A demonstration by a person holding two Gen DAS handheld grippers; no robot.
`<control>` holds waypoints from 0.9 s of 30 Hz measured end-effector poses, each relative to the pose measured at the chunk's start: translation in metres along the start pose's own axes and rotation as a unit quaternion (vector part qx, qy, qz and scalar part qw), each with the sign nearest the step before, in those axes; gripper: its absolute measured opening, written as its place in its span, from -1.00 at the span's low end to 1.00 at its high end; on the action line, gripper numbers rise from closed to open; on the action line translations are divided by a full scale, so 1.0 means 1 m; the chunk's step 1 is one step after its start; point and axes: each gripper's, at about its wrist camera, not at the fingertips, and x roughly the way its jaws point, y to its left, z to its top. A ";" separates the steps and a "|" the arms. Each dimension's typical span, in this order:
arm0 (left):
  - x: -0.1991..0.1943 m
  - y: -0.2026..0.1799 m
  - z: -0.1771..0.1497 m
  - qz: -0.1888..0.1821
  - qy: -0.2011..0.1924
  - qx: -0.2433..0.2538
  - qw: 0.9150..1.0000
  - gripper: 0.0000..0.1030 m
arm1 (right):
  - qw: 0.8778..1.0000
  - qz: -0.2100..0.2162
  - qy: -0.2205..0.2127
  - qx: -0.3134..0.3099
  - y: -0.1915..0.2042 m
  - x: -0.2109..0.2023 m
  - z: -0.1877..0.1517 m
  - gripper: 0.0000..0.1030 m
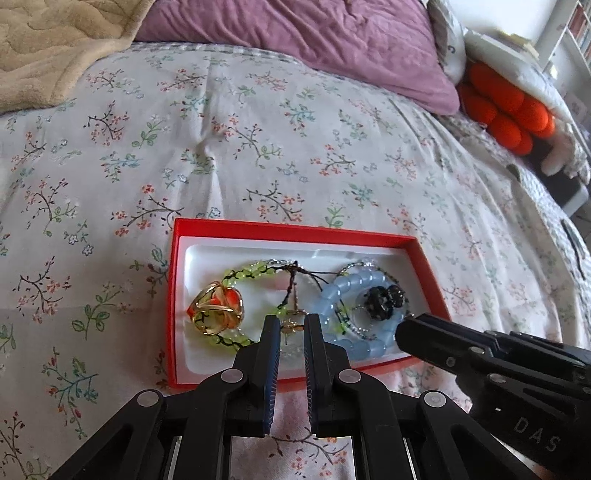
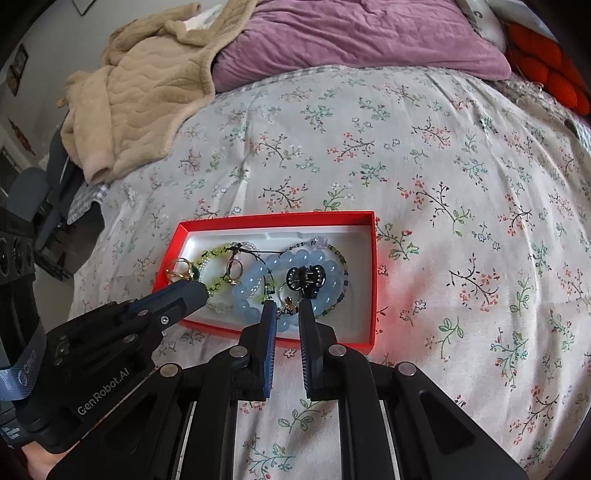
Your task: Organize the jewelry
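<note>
- Where the left wrist view looks down, a shallow red cardboard box with a white moulded liner lies on a quilted floral bedspread.
- Inside lie a glossy gold-and-orange ring, a strand of translucent green beads, a bracelet of round, frosted pale-blue beads and a black hair claw clip within the blue loop.
- Left gripper: jaws set narrow, over the box's near edge. A small gold earring sits in the gap; whether the pads touch it cannot be told.
- Right gripper enters from the right, its tip just beside the blue beads.
- From the right wrist view, the same box holds the blue bracelet and the claw clip.
- Right gripper: jaws narrow, with small metallic pieces between the tips; grip cannot be told.
- Left gripper reaches in from the left, its tip over the green beads.
- Plush beige blanket and purple pillow lie beyond.
</note>
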 end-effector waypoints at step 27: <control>-0.036 -0.005 -0.022 0.064 -0.003 0.048 0.997 0.29 | 1.000 -0.013 0.002 0.015 -0.005 -0.027 -0.007 -0.04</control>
